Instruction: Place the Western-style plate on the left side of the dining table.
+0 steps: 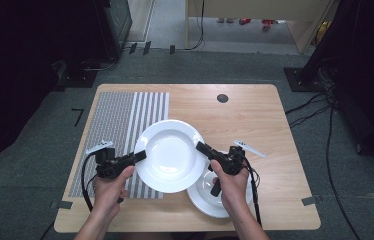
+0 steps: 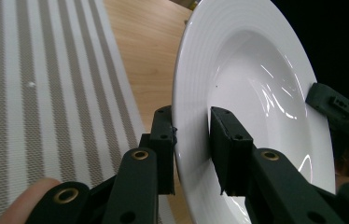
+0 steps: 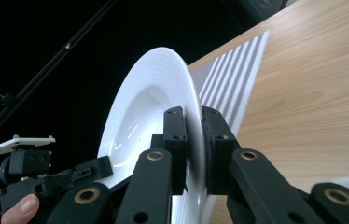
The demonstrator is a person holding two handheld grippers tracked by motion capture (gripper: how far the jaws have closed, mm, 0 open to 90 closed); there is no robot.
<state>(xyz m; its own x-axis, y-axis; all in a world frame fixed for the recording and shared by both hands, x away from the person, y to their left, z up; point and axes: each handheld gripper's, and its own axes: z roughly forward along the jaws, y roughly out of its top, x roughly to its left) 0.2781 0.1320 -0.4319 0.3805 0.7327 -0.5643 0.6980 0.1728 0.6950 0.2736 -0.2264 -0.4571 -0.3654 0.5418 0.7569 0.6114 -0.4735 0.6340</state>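
The left gripper [image 1: 141, 155] clamps the white plate [image 1: 171, 155] at its nine o'clock rim, and the right gripper [image 1: 201, 148] clamps it at three o'clock. The plate seems lifted over the wooden table [image 1: 245, 120]. The high view shows a second plate [image 1: 210, 202] at five o'clock. The striped mat [image 1: 120, 120] lies at nine o'clock, on grey carpet [image 1: 40, 130].

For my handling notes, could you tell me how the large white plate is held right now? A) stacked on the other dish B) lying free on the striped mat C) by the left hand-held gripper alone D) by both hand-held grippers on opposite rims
D: the left hand-held gripper and the right hand-held gripper each clamp an opposite edge of the large white plate.
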